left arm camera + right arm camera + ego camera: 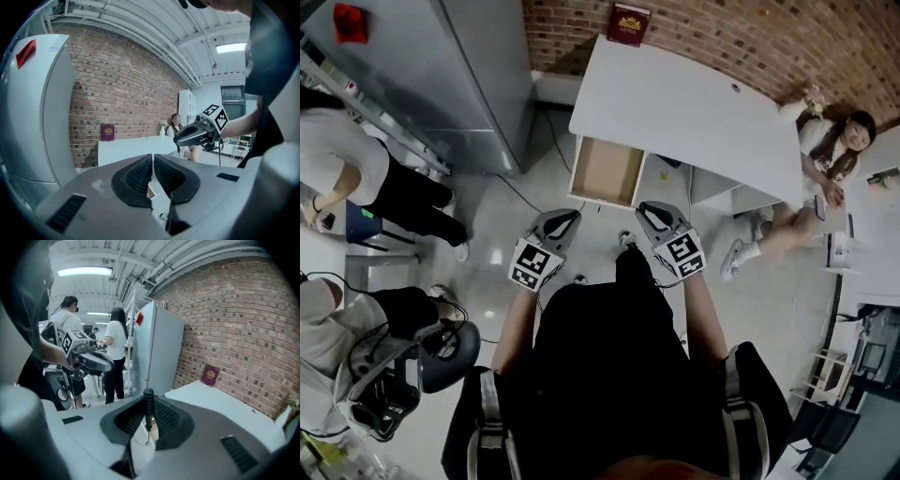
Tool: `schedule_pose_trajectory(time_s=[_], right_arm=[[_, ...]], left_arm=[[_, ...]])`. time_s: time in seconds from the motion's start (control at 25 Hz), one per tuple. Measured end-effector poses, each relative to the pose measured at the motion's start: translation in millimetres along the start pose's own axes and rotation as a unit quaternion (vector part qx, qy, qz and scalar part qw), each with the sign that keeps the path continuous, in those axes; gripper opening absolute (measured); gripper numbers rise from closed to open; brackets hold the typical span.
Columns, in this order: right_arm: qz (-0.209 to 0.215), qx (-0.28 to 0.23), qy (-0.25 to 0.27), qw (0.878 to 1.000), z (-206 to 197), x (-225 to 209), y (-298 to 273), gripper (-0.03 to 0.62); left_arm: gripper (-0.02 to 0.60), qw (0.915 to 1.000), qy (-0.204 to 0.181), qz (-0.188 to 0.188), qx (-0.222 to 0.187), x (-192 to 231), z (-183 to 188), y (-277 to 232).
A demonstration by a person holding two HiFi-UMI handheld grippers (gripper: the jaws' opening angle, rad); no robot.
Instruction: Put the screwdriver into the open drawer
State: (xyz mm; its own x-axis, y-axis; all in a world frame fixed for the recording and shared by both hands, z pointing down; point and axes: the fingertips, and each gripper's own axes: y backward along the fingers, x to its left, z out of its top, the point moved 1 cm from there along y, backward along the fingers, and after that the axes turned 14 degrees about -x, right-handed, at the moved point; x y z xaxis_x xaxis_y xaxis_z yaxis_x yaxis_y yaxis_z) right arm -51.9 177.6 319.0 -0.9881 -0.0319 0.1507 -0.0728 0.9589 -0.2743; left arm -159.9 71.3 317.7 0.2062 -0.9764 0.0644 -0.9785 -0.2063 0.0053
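Drawer (607, 171): pulled open from the front of the white counter (694, 103), pale wood bottom showing. All positions below are given relative to it.

Right gripper (652, 212): held in the air on the person's side of the drawer front, a bit to its right, over the floor (506, 234). Not above the drawer opening. Jaws closed on the screwdriver (148, 408). Its black handle stands upright btwn the ribbed pads w/ the top poking above them. The thin shaft runs straight down, tip lowest.

Left gripper (566, 218): same near side of the drawer, a bit to its left, approx. level w/ the right gripper. The two are near each other but apart. Jaws brought together, only a thin slit btwn the pads, nothing held.

Screwdriver is thus outside the drawer, clamped in the right gripper, short of the drawer's front edge.

Surroundings:
- Red book (628, 23) stands at the counter's far edge, beyond the drawer, against the brick wall (750, 37).
- Grey fridge (478, 75) is left of the drawer, well apart.
- Seated person (825, 150) is at the counter end, right of the drawer.
- Two more people are far left of the drawer, past the fridge.
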Motion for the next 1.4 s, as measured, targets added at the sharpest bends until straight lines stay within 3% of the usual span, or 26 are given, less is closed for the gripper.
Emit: schedule_pose_trajectory(time_s=[0.2, 0.56, 1.0, 1.2, 1.4], right_arm=[[0.036, 0.000, 0.000, 0.999, -9, -18, -21, 0.114], [0.121, 0.023, -0.011, 0.992, -33, -65, -67, 0.114], [0.260, 0.094, -0.008, 0.961, -122, -120, -113, 0.114], [0.287, 0.115, 0.000, 0.951, -159, -125, -137, 0.114], [0.303, 0.132, 0.005, 0.944, -191, -119, -166, 0.114]], left_arm=[[0.023, 0.9991, -0.001, 0.042, 0.002, 14, -2, -7], [0.024, 0.9919, 0.031, 0.121, 0.018, 39, -2, -38], [0.023, 0.9609, 0.108, 0.250, 0.052, 38, -41, -73], [0.023, 0.9493, 0.143, 0.271, 0.069, 27, -66, -71], [0.023, 0.9456, 0.157, 0.270, 0.093, 28, -86, -67]])
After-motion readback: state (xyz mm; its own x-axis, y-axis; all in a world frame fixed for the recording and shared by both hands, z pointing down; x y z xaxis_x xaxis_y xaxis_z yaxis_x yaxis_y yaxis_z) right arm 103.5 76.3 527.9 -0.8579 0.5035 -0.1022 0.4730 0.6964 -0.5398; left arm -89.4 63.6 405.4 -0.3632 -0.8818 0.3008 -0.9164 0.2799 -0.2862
